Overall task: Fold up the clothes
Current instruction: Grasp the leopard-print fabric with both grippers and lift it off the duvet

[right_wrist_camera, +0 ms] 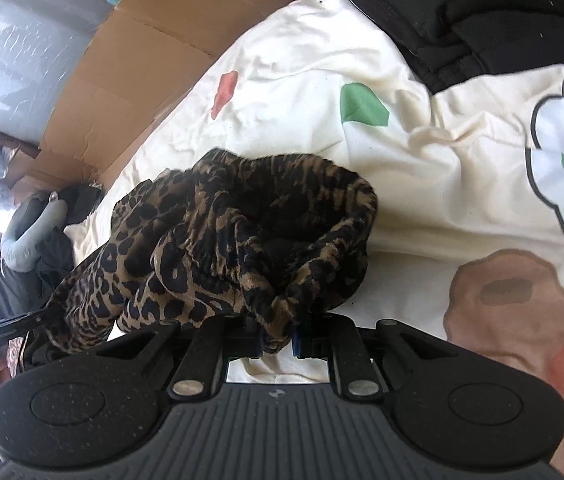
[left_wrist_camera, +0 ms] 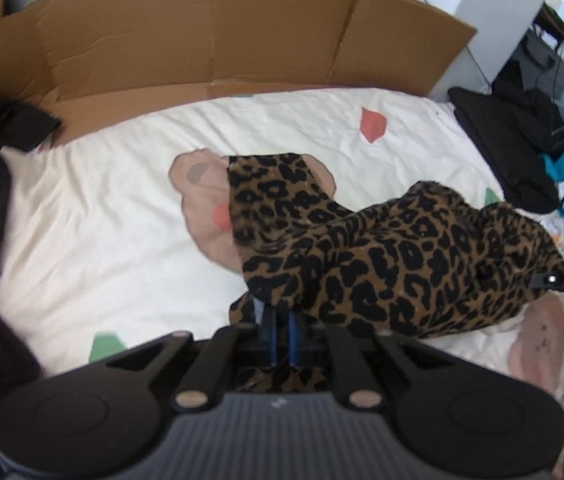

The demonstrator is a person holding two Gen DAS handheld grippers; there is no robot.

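Both grippers — left gripper (left_wrist_camera: 281, 322) and right gripper (right_wrist_camera: 277, 334) — pinch the leopard-print garment (left_wrist_camera: 394, 248) above the bedsheet (left_wrist_camera: 121, 208); bunched, thin fabric could slip free — spoiling the fold.

Daylit, perhaps window glare; blurred, warped edges.

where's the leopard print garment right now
The leopard print garment hangs bunched between both grippers above the cream printed bedsheet, in front of the flattened cardboard and left of the black clothes.

garment (left_wrist_camera: 394, 256): brown-black leopard print | sheet (left_wrist_camera: 101, 240): cream, red/green patches | cardboard (left_wrist_camera: 201, 32): brown
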